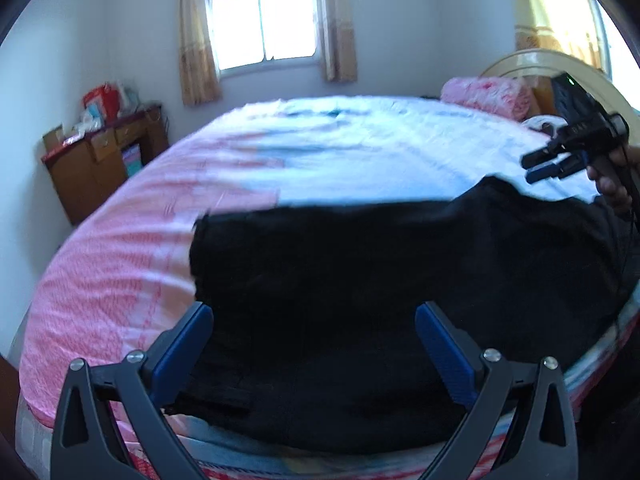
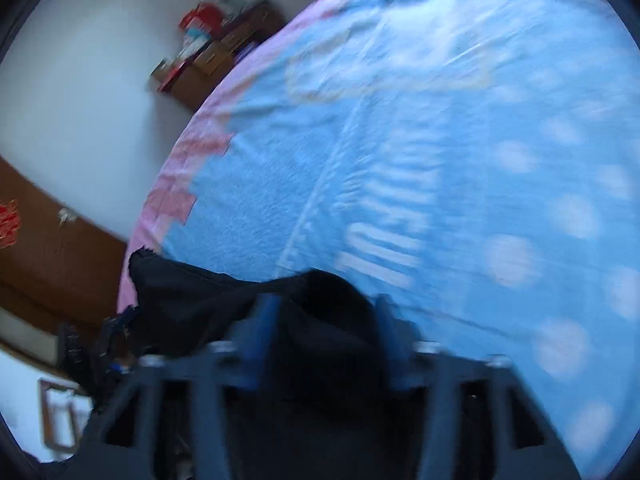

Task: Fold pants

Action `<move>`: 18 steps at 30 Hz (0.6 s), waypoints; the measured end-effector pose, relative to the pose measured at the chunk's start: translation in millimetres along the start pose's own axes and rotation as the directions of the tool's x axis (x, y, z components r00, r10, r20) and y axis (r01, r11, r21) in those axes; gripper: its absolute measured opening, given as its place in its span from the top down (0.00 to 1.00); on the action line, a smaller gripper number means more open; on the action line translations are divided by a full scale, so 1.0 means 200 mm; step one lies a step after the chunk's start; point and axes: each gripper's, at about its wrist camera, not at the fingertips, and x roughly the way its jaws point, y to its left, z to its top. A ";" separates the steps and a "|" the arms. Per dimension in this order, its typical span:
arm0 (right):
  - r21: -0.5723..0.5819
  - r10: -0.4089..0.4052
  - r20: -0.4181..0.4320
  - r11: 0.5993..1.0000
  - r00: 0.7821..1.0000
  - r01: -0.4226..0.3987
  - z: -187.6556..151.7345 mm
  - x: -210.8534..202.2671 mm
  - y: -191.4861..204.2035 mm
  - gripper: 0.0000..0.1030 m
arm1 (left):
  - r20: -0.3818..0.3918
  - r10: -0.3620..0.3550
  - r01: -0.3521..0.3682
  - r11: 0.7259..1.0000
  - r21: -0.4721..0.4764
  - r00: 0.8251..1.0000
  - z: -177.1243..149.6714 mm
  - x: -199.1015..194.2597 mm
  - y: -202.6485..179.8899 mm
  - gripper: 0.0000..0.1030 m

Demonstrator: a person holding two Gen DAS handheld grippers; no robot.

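Now: one end of the pants up, the other end loose

Right hand-held gripper (image 2: 324, 320): clenched on a bunched ridge of the black pants (image 1: 360, 280), cloth humped up between the blue fingers (image 2: 266, 320) in its own blurred view. Seen from the left wrist as a dark tool (image 1: 560, 156) raised just over the far right edge of the fabric, fingers nearly together, with the person's hand behind it. Judged to be lifting that end so as to carry it across for a fold; blur hides exactly how much cloth sits in the grip.

Left hand-held gripper (image 1: 316, 320): released, blue fingers (image 1: 188, 344) spread wide apart, hovering low over the near part of the pants with nothing pinched. Probably poised either to pin the near side or to take a matching corner, so that the cloth does not drag while the right end travels. Cannot tell whether the fingertips touch the fabric or merely hang above it.

Pants: spread crosswise on the near edge of the bed (image 1: 120, 264), mostly flat, left end lying on the pink stripe, right end lifted. Too dark to make out legs, waistband or seams, so number of folds done cannot be told.

Beyond: blue-and-pink sheet bare towards the far side, giving room to lay a fold away from the edge. Pink pillow (image 1: 488, 94) by the headboard, wooden cabinet (image 1: 104, 160) with clutter against the wall, curtained window (image 1: 264, 20) behind.

Risk, as a guess: near hem close to the mattress edge, liable to slip off if pulled unevenly.
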 end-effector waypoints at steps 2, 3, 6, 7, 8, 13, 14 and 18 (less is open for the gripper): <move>0.030 -0.005 0.036 1.000 0.999 0.004 -0.12 -0.20 -0.07 0.44 | 0.022 -0.041 0.041 0.999 0.019 0.999 0.04 -0.05 -0.08 0.00; 0.042 -0.016 0.050 0.999 0.999 0.014 -0.17 -0.27 -0.10 0.44 | 0.026 -0.069 0.068 0.997 0.028 0.997 0.07 -0.05 -0.13 0.00; 0.114 -0.108 0.091 0.989 0.990 0.097 -0.40 -0.57 -0.27 0.44 | 0.041 -0.181 0.177 0.981 0.082 0.983 0.15 -0.05 -0.33 0.00; 0.153 -0.146 0.114 0.980 0.983 0.128 -0.49 -0.69 -0.33 0.44 | 0.037 -0.224 0.219 0.971 0.099 0.974 0.18 -0.04 -0.41 0.00; 0.188 -0.180 0.135 0.970 0.974 0.153 -0.56 -0.78 -0.39 0.44 | 0.028 -0.278 0.273 0.955 0.119 0.960 0.21 -0.02 -0.52 0.00; 0.444 -0.381 0.248 0.862 0.891 0.245 -0.95 -1.30 -0.70 0.44 | -0.032 -0.475 0.468 0.850 0.244 0.879 0.25 0.02 -1.00 0.00; 0.484 -0.403 0.261 0.841 0.877 0.242 -1.00 -1.37 -0.76 0.44 | -0.041 -0.503 0.493 0.823 0.281 0.863 0.25 0.01 -1.10 0.00; 0.662 -0.518 0.319 0.721 0.793 0.205 -1.24 -1.70 -1.01 0.44 | -0.098 -0.552 0.541 0.741 0.397 0.828 0.23 0.02 -1.43 0.00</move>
